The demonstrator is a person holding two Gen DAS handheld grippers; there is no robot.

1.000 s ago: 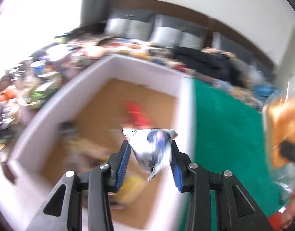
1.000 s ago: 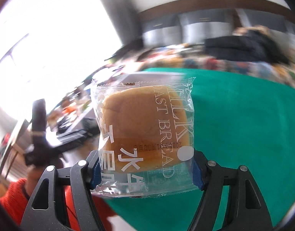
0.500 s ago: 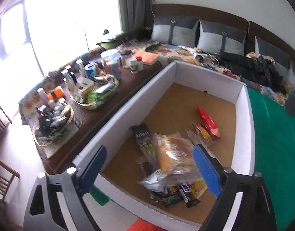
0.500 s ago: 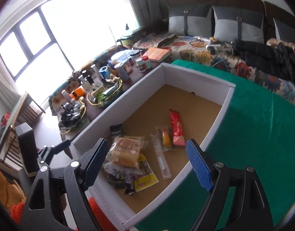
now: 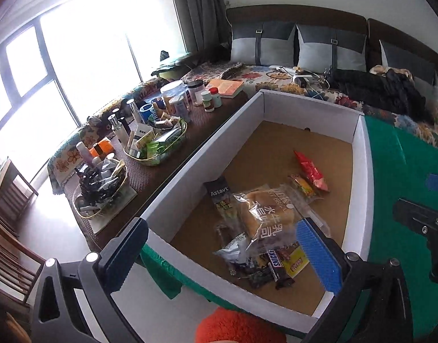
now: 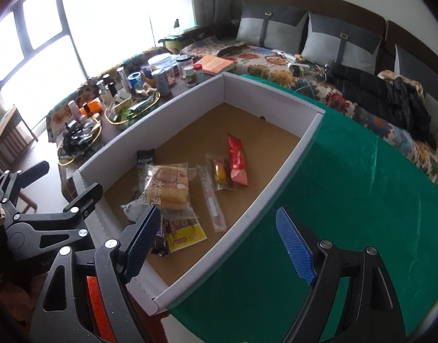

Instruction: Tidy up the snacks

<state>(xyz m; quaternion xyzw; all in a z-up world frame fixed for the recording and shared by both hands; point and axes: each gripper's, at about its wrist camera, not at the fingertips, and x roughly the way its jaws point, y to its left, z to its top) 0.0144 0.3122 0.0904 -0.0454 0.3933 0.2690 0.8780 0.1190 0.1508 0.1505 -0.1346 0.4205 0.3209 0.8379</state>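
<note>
We see a white-walled box (image 6: 279, 180) with brown floor, green cloth (image 6: 361, 200), a red packet (image 6: 237, 160), perhaps floral bedding (image 5: 264, 74).

Box (image 6: 281, 171) far half bare; snack pile (image 6: 167, 197) crowds near corner.

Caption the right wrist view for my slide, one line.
Open right gripper above a white cardboard box on green cloth, holding bagged bread and other snacks.
</note>
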